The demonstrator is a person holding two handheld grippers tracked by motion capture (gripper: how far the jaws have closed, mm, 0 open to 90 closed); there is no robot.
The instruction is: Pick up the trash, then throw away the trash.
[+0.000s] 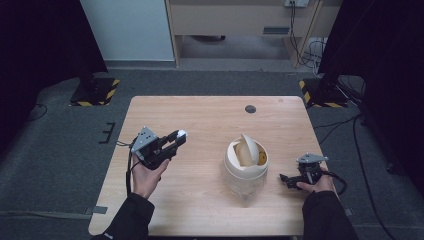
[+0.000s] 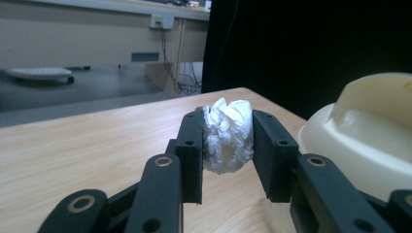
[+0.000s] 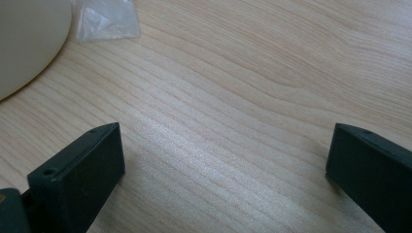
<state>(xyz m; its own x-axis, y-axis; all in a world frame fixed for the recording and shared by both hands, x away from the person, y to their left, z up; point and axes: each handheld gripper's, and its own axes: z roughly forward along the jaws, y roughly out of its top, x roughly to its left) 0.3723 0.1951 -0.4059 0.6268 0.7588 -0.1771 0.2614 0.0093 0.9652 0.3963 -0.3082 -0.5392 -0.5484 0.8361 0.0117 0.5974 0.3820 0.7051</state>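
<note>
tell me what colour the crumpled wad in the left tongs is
White, the crumpled paper wad; clearest in the left gripper view.

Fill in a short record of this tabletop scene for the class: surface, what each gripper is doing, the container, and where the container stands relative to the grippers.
surface: light wooden table
left gripper: shut on a crumpled white paper ball, raised off the table
right gripper: open, nothing between the jaws, low over the table
container: small cream plastic bin with a swing lid, lid tilted
position: bin stands between the two grippers, nearer the right one
</note>
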